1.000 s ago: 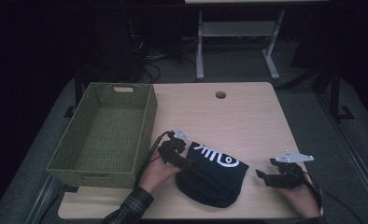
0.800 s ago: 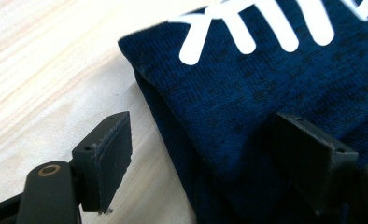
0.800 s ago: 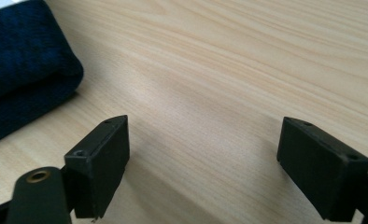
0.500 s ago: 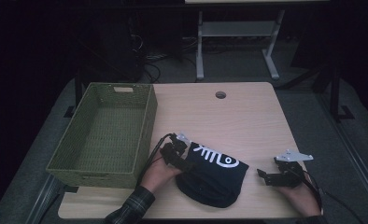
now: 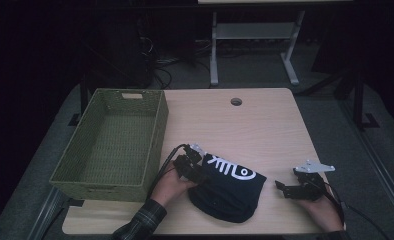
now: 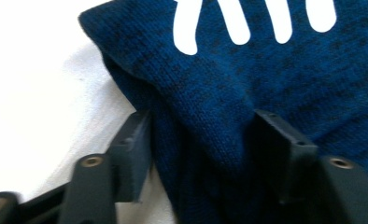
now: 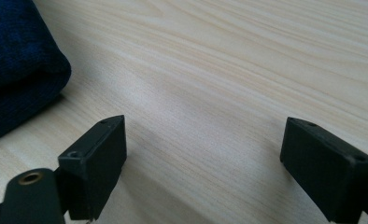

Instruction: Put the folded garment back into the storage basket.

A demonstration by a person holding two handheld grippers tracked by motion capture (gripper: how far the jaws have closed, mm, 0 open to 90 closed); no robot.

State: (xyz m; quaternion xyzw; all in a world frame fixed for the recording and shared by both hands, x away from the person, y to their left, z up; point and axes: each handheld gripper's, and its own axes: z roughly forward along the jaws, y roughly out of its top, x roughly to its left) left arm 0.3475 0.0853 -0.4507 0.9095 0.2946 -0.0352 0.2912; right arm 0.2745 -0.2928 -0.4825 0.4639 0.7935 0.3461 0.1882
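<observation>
A green woven basket [image 5: 110,145] sits at nine o'clock on the desk [image 5: 265,125]. The left tongs [image 5: 197,167] have just been closing on a fold of the dark blue knit garment [image 5: 230,192] at six o'clock; it looks soft, light and floppy, best pinched at a bunched edge. The right tongs [image 5: 285,189] gape empty at four o'clock.

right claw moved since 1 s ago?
No. In the high view the right claw sits by the table's right edge as before, same gap to the dark folded garment, jaws open over bare wood.
</observation>
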